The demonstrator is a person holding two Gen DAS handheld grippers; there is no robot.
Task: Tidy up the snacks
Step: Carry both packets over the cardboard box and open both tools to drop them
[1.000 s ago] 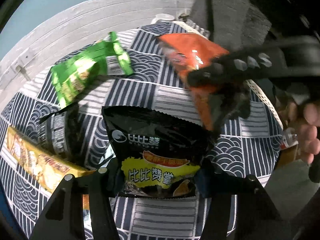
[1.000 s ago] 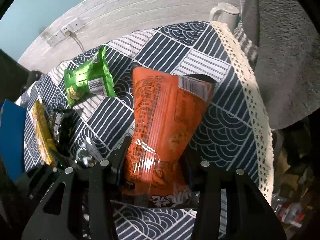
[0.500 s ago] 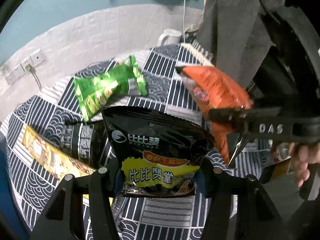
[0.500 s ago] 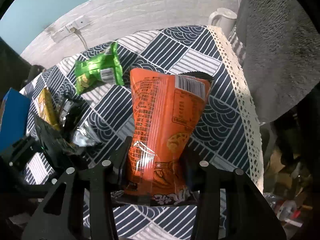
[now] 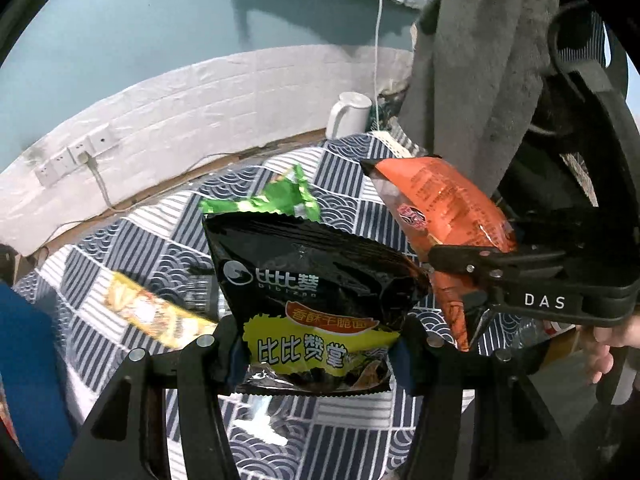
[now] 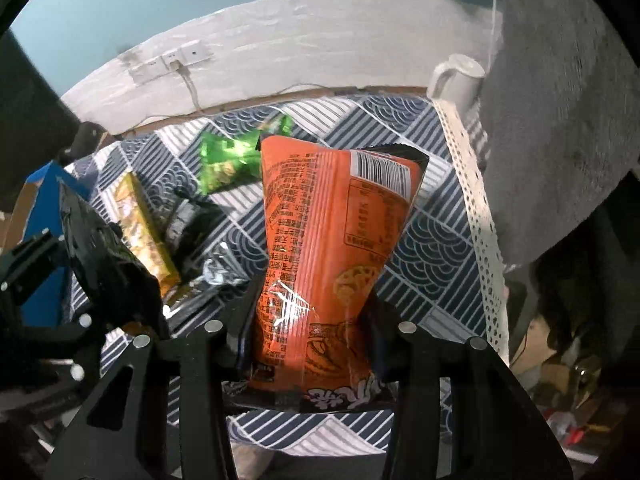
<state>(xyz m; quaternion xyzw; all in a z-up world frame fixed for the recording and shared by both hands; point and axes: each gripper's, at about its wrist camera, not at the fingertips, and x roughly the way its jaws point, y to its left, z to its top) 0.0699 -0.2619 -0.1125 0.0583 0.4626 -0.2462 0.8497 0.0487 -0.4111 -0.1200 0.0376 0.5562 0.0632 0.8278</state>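
Left view: my left tongs [image 5: 318,354] pinch the black snack bag [image 5: 312,280], raised above the bench [image 5: 344,436]. Right view: my right tongs [image 6: 306,332] pinch the orange snack bag [image 6: 332,248] upright, lifted beside the left.

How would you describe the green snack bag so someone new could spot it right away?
Look at the blue-and-white patterned tablecloth. Toward its far side, near the wall, lies the green snack bag, crumpled and flat. It is the only green packet, lying beyond the long yellow packet.
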